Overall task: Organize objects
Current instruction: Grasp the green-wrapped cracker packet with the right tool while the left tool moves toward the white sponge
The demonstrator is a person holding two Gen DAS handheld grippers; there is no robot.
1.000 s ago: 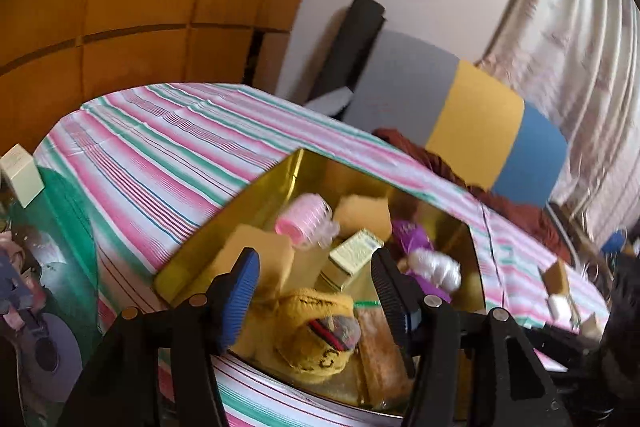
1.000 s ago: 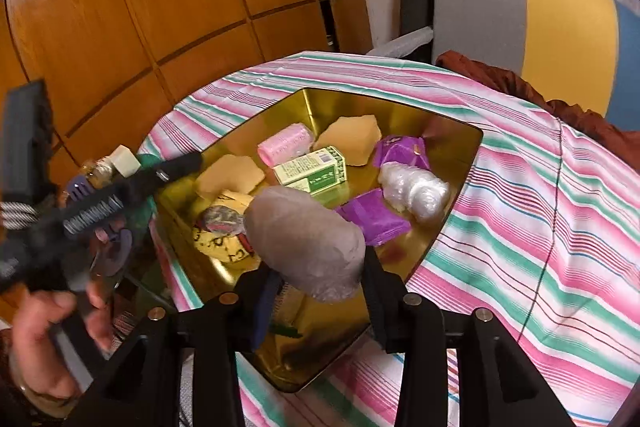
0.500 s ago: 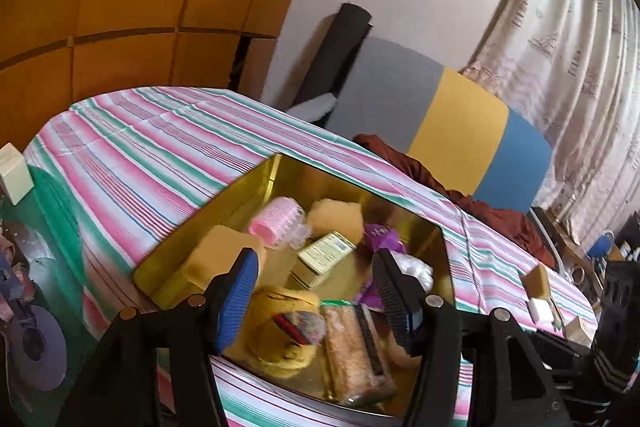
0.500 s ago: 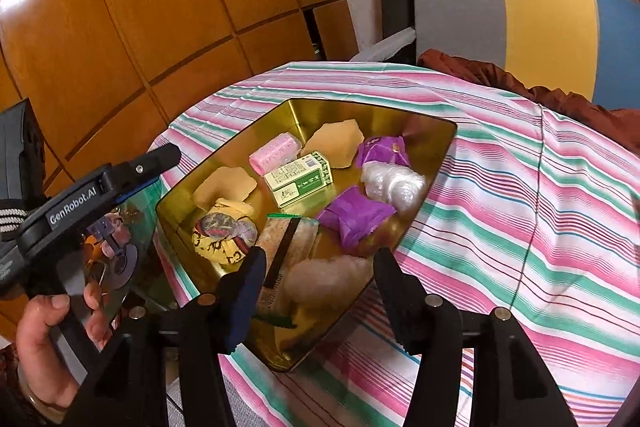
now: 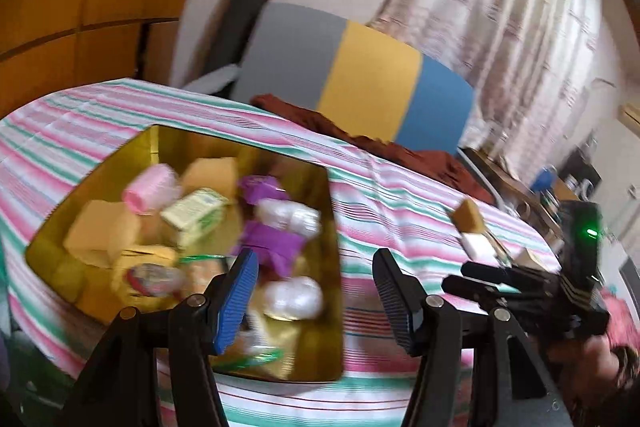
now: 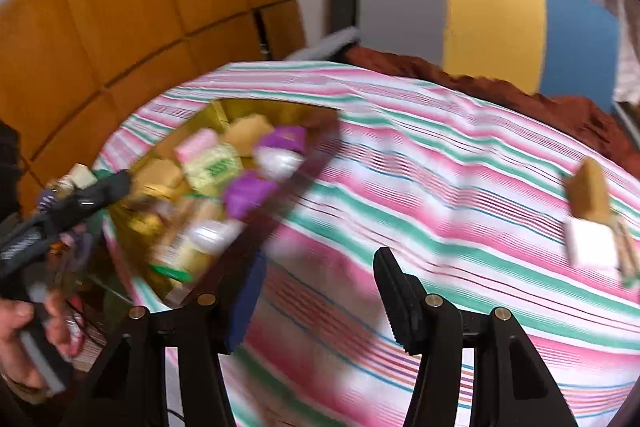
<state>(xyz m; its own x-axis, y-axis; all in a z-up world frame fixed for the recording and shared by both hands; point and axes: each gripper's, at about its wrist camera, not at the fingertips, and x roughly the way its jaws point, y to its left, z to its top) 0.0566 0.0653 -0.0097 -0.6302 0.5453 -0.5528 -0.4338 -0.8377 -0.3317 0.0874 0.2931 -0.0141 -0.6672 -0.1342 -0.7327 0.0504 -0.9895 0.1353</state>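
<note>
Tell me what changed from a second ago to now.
The right gripper let go of the grey-white wrapped bundle; it now lies in the gold tray. Its jaws are empty and it has swung right, away from the tray, toward the small items on the striped cloth. The left gripper also swung right, open and empty as before. The tray's other contents kept their places.

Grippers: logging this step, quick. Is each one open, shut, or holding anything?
Left gripper: open, holding nothing.
Right gripper: open, holding nothing.
</note>
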